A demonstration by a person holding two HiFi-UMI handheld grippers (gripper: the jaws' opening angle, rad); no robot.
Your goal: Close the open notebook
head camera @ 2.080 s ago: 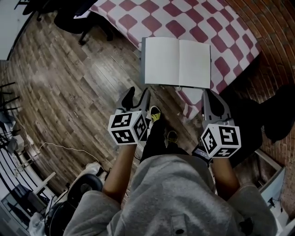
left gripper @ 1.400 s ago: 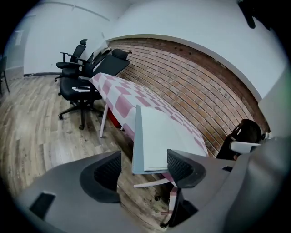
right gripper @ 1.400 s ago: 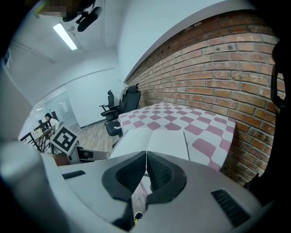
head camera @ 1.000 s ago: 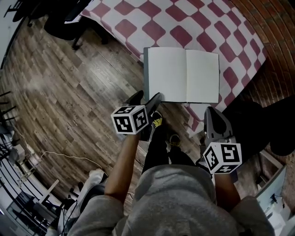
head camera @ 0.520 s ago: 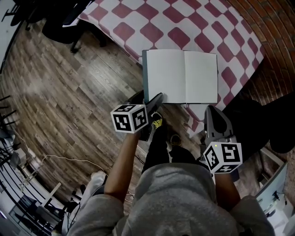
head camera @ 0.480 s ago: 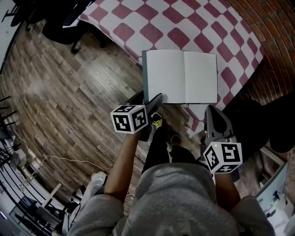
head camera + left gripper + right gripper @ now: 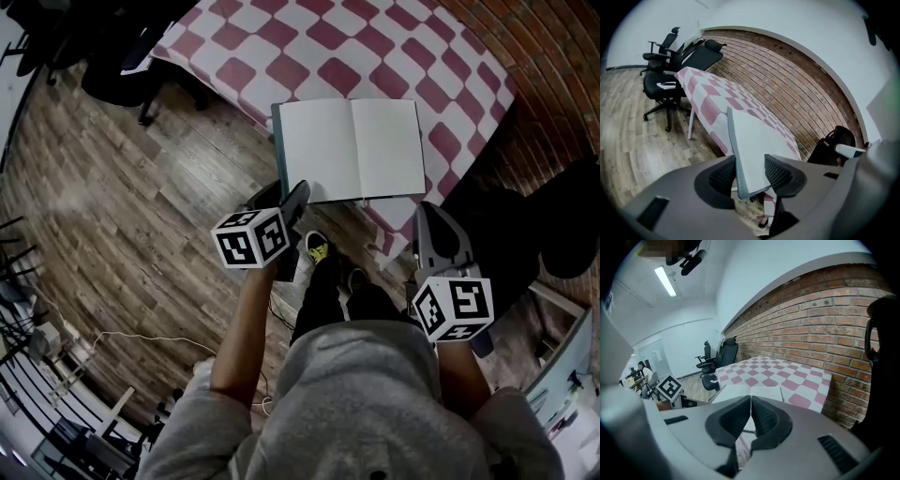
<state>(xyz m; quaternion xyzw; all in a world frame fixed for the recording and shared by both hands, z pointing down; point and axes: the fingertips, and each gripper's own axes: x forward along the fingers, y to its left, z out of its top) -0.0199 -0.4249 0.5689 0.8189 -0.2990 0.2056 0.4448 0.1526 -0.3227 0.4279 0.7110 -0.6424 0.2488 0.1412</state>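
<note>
One notebook [image 7: 319,150] corner gripped by just-closing left claw [image 7: 751,171]; right claw [image 7: 751,404] shut, empty.

The head view looks steeply down; each gripper view looks closely along its jaws. All share the notebook [image 7: 352,148] on the checkered table [image 7: 375,47].

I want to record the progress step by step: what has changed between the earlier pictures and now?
The left gripper came forward to the near left corner of the notebook. Its jaws have just been closing; the corner now stands between them, and the pads seem to touch it on both sides. The right gripper, shut and empty, stayed short of the near right corner. The notebook lies open on the table as before.
</note>
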